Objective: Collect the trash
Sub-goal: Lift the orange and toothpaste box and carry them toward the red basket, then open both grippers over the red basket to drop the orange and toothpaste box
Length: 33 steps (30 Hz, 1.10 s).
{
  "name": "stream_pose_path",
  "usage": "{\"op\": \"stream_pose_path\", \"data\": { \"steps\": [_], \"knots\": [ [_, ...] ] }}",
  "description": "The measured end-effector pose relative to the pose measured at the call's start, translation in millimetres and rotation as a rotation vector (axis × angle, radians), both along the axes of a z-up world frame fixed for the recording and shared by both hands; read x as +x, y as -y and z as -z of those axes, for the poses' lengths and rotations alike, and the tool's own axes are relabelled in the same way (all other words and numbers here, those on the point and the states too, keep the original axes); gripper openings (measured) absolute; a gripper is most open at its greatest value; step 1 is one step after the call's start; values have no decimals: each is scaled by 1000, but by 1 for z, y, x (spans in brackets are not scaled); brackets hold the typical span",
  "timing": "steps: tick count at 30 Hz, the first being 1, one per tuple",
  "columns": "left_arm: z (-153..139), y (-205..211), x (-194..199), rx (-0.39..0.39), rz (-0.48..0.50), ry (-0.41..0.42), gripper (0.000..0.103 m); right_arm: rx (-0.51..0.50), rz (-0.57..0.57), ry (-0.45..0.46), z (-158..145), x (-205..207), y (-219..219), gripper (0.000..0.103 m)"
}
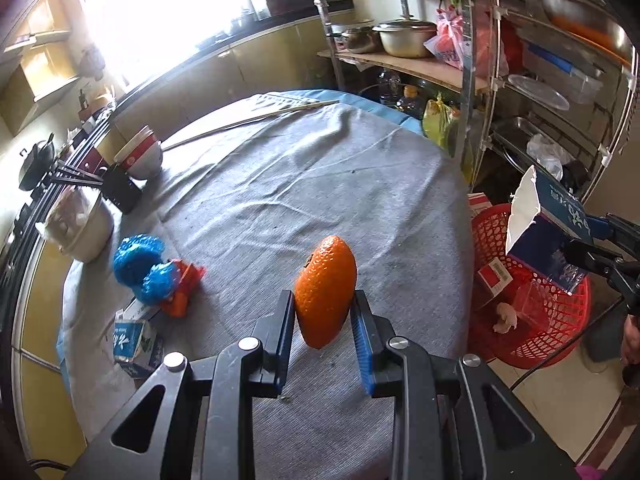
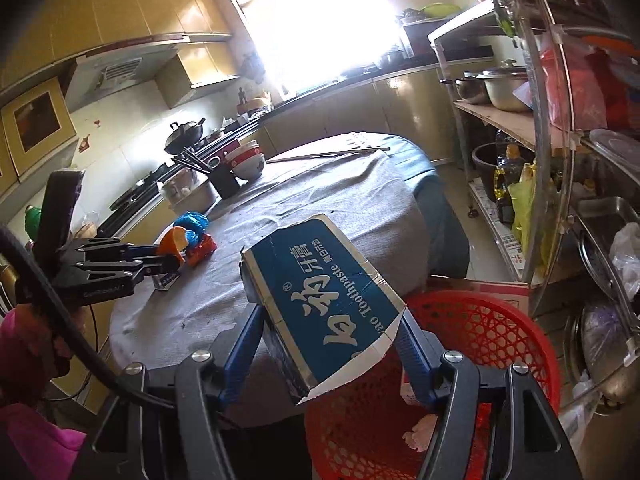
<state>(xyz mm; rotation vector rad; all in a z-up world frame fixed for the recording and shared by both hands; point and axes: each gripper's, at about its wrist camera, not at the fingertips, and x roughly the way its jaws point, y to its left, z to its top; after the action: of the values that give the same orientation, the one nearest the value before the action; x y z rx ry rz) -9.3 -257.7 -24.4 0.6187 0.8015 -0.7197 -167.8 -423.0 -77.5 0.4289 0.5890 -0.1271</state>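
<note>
My left gripper [image 1: 324, 306] is shut on an orange peel [image 1: 325, 290] and holds it above the grey-clothed round table [image 1: 304, 184]. My right gripper [image 2: 332, 328] is shut on a blue toothpaste box [image 2: 320, 296] held over the red mesh basket [image 2: 480, 328], which stands on the floor by the table's right side [image 1: 560, 312]. The box also shows in the left wrist view [image 1: 548, 224]. On the table's left lie a crumpled blue wrapper [image 1: 138, 266], an orange wrapper [image 1: 182, 288] and a small blue carton [image 1: 134, 340].
A white pot [image 1: 82, 224], a black chopstick holder [image 1: 120, 190] and stacked bowls [image 1: 140, 152] sit at the table's far left. Long chopsticks [image 1: 256, 120] lie at the back. A metal shelf rack [image 1: 500, 80] with pots stands right. The basket holds a red box [image 1: 494, 278] and scraps.
</note>
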Motion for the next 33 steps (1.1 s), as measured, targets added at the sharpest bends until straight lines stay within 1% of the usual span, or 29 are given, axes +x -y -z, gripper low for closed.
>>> {"op": "stream_pose_path", "data": {
  "steps": [6, 12, 19, 26, 30, 33],
  "knots": [
    [2, 22, -11, 9, 51, 0, 29, 10, 50, -7, 5, -17, 15, 69],
    [5, 44, -31, -22, 150, -38, 29, 25, 135, -43, 17, -40, 37, 69],
    [17, 71, -53, -55, 254, -149, 29, 59, 224, -74, 31, -68, 60, 69],
    [30, 93, -76, -70, 359, -259, 30, 89, 259, -102, 45, -81, 73, 69],
    [37, 101, -84, -64, 392, -302, 31, 101, 265, -110, 50, -83, 75, 69],
    [42, 105, -88, -55, 398, -322, 32, 114, 269, -115, 55, -85, 77, 70]
  ]
}}
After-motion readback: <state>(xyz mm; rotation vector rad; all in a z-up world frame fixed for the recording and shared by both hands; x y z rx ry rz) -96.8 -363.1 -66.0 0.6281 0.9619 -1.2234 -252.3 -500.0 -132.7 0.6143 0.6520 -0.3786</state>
